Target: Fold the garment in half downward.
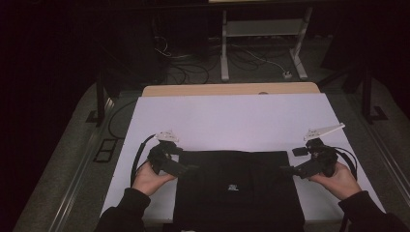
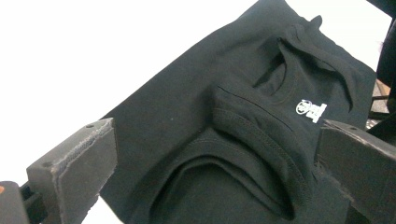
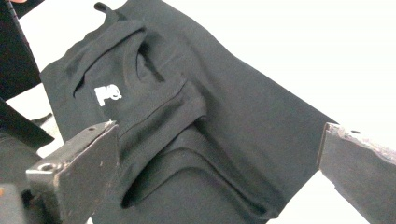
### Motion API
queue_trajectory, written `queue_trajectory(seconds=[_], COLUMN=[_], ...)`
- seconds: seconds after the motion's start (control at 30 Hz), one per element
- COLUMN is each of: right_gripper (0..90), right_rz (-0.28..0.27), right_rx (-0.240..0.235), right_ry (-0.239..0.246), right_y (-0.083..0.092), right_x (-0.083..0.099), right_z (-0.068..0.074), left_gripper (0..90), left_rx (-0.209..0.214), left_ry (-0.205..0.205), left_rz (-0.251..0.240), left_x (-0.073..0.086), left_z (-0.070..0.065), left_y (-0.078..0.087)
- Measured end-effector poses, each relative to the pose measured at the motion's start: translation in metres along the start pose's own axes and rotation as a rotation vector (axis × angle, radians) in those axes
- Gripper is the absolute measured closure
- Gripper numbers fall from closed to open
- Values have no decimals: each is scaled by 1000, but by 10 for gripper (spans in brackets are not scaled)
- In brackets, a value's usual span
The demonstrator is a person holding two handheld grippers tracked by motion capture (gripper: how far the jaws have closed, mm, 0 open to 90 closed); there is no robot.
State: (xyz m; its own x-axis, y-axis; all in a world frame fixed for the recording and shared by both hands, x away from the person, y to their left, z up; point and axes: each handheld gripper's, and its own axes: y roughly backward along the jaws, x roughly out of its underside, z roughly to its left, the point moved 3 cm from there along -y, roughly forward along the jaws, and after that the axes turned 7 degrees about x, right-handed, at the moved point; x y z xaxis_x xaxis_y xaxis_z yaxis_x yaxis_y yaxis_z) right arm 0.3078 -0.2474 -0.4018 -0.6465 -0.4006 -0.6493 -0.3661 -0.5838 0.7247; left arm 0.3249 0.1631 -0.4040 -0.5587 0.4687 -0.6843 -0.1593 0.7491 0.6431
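High view: both grippers, left gripper and right gripper, jaws apart, nothing held, flanking the folded black shirt; I'd regrip the side edges for the next fold.

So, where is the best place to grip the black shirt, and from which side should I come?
Probably the two near corners of the folded black shirt, one per claw, coming in level from its left and right edges. It lies flat on the white board, so only the layered edges offer something to pinch.

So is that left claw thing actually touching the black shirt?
Apart. The left gripper view shows the left gripper with its jaws wide open, the black shirt lying flat below them, no pad pressing it.
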Motion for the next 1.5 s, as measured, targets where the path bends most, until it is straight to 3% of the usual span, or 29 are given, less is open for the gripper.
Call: queue_trajectory(seconds=[0.3,0.7,0.93,1.3,1.5], right_gripper=[0,0,0,0,0], right_rz=[6,13,8,9,12], right_rx=[9,14,5,17,28], right_ry=[13,5,-4,-30,-50], right_y=[3,-2,-8,-16,-22], right_x=[-12,-20,-21,-20,-15], right_z=[-10,-26,-36,-50,-59], left_gripper=[0,0,0,0,0], left_rx=[8,-10,-1,7,13], left_ry=[22,14,49,68,73], left_rz=[10,-6,-13,-15,-64], left_x=[-3,-11,-9,-5,-7], left_z=[12,28,40,54,60], left_y=[2,8,5,-1,-5])
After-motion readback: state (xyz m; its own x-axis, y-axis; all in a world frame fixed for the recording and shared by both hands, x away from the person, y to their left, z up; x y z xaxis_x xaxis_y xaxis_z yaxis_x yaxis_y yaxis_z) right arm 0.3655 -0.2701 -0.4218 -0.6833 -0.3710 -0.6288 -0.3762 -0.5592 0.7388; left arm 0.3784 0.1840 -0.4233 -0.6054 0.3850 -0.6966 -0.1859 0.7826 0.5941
